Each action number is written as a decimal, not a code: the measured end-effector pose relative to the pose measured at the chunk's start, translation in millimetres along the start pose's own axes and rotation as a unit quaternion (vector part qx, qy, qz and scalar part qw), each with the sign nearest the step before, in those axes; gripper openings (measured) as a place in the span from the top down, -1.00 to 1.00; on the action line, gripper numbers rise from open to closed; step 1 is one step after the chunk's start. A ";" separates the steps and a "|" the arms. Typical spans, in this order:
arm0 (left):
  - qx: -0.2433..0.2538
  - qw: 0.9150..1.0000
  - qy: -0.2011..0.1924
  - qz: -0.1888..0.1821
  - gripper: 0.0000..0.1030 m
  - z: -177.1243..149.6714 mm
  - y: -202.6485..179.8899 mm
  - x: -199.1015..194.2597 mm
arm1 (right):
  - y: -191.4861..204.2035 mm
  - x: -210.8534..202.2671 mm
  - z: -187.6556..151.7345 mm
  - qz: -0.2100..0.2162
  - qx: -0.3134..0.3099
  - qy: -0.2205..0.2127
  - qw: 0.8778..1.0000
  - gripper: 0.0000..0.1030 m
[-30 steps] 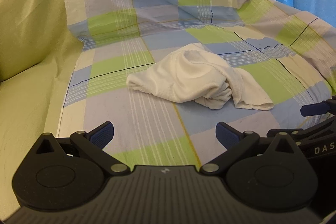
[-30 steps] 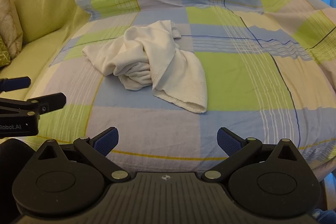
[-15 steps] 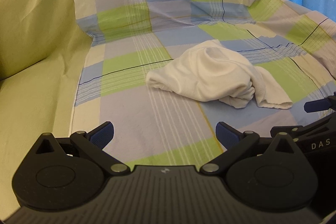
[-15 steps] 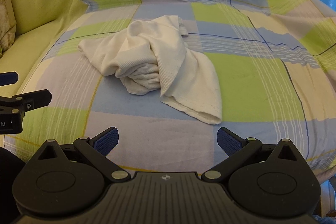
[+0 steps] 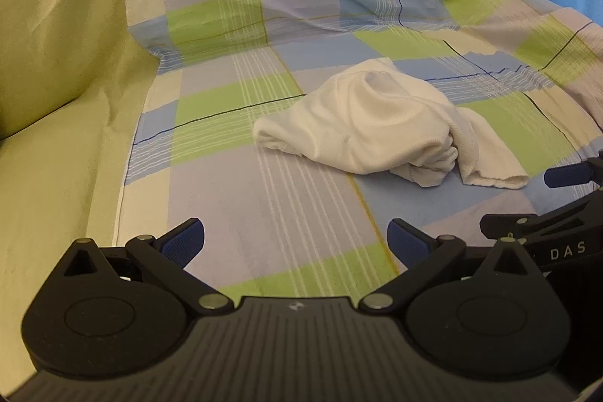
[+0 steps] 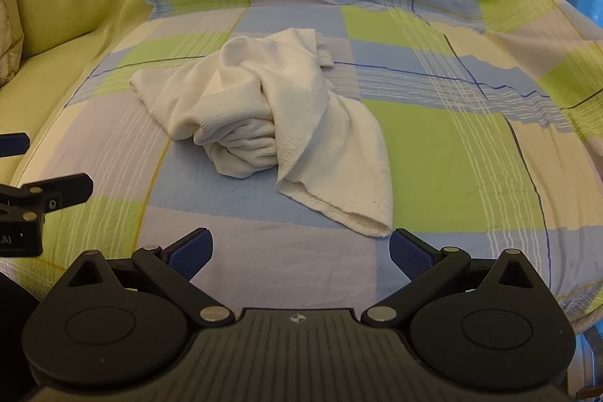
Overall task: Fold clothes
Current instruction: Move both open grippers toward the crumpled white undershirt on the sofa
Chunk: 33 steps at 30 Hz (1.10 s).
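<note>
Crumpled white ribbed garment point(image 6: 271, 123) bunched mid-seat on checked sheet point(image 6: 444, 145) over a yellow-green sofa point(image 5: 56, 138), left gripper point(image 5: 296, 242) and right gripper point(image 6: 299, 253) both spread wide, empty, near the garment's near edge

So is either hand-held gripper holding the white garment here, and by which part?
Nothing is held. The left hand-held gripper and right hand-held gripper are both open, short of the crumpled white garment lying on the checked sheet.
</note>
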<state>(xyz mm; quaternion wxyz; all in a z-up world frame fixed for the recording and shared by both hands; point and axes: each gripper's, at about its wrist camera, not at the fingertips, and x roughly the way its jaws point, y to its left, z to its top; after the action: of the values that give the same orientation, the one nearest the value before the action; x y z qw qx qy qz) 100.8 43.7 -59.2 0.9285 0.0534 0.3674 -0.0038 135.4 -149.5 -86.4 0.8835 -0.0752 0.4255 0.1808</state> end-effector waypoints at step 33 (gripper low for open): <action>0.026 0.999 0.038 0.019 -0.98 0.5 -14.0 23.7 | -4.7 33.9 20.7 0.013 0.007 0.029 0.999 -0.99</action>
<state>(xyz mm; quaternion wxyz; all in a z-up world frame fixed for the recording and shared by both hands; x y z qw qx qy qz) 117.8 30.5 -76.3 0.9122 0.0848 0.4007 0.0066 171.6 -139.2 -99.9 0.8692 -0.0685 0.4528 0.1865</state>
